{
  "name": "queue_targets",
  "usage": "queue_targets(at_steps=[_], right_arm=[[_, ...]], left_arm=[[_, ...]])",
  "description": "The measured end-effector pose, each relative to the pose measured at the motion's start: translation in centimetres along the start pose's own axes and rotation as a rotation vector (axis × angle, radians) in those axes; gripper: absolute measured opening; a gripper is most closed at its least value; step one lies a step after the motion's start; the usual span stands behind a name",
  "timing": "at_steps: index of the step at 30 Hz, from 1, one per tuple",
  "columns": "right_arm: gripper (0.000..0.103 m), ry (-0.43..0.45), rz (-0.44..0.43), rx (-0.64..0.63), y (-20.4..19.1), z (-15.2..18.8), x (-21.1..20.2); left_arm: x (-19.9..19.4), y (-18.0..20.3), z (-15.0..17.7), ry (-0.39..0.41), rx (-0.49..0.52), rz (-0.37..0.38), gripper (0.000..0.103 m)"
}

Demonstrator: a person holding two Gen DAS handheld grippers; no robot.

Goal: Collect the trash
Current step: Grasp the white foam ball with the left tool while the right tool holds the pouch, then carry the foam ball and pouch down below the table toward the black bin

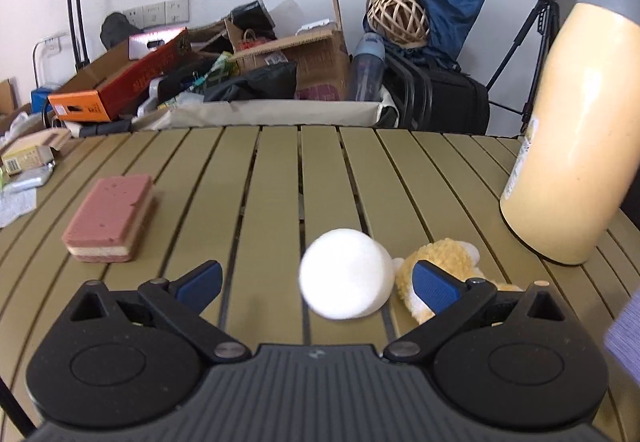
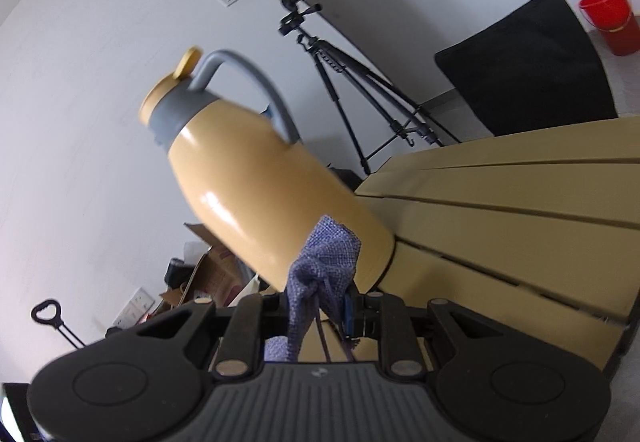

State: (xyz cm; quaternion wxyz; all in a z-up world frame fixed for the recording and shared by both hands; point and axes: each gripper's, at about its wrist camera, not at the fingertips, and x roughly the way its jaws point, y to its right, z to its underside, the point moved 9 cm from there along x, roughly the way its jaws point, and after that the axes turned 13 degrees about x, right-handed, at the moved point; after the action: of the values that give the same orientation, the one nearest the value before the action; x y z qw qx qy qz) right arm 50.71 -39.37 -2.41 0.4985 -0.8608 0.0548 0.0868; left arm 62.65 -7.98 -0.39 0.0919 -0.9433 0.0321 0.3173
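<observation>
My left gripper [image 1: 318, 280] hangs open low over the slatted table [image 1: 260, 170]. A white paper cup [image 1: 346, 279] lies on its side between the blue pads, nearer the right one and touching neither. A yellow plush toy [image 1: 444, 256] lies just right of the cup, partly behind the right pad [image 1: 434, 284]. A pink sponge [image 1: 110, 218] rests to the left. My right gripper [image 2: 320, 308] is shut on a blue-purple woven cloth bag [image 2: 326, 262] with a drawstring, held rolled to one side above the table's edge [image 2: 500, 210].
A tall yellow thermos jug [image 1: 572, 130] with a grey collar stands at the table's right, close in front of the right gripper. Boxes [image 1: 120, 82], bags and a black tripod [image 1: 536, 42] crowd the floor behind the table. A red bucket [image 2: 610, 18] and a black chair sit beyond.
</observation>
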Motion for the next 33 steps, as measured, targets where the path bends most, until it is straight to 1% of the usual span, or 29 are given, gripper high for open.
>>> queue_targets(at_steps=[5,10,13,14,16,18,19,20,21,22,27,33], right_arm=[[0.019,-0.004,-0.001,0.021,0.7,-0.5,-0.2],[0.019,-0.006,-0.002,0.029,1.0,-0.8,-0.3],[0.019,-0.011,-0.001,0.037,1.0,-0.9,-0.1],[0.019,-0.012,0.0,0.039,1.1,-0.9,0.0],[0.019,-0.012,-0.002,0.041,1.1,-0.9,-0.1],[0.019,-0.011,-0.003,0.042,1.1,-0.9,-0.1],[0.019,-0.012,-0.003,0.042,1.1,-0.9,-0.1],[0.019,-0.013,-0.003,0.043,1.1,-0.9,-0.1],[0.019,-0.013,-0.003,0.043,1.0,-0.9,-0.1],[0.019,-0.014,-0.004,0.043,0.9,-0.9,-0.1],[0.019,-0.022,-0.005,0.043,0.8,-0.7,0.0],[0.019,-0.03,-0.015,0.041,0.4,-0.5,0.0]], left_arm=[[2.4,0.0,0.1,-0.044,-0.082,0.027,0.103],[3.3,-0.2,0.2,-0.051,-0.098,0.012,0.101],[3.7,-0.2,0.3,-0.061,-0.109,0.014,0.095],[3.8,-0.2,0.4,-0.063,-0.114,0.022,0.092],[4.0,-0.3,0.5,-0.066,-0.126,0.028,0.09],[4.2,-0.2,0.7,-0.07,-0.136,0.044,0.081],[4.3,-0.2,0.8,-0.076,-0.142,0.06,0.079],[4.4,-0.1,0.9,-0.08,-0.148,0.072,0.073],[4.5,0.0,1.0,-0.087,-0.152,0.087,0.065],[4.6,0.1,1.1,-0.094,-0.151,0.099,0.059],[4.0,0.2,1.1,-0.071,-0.135,0.083,0.058],[2.4,-0.1,0.9,-0.037,-0.093,0.045,0.057]])
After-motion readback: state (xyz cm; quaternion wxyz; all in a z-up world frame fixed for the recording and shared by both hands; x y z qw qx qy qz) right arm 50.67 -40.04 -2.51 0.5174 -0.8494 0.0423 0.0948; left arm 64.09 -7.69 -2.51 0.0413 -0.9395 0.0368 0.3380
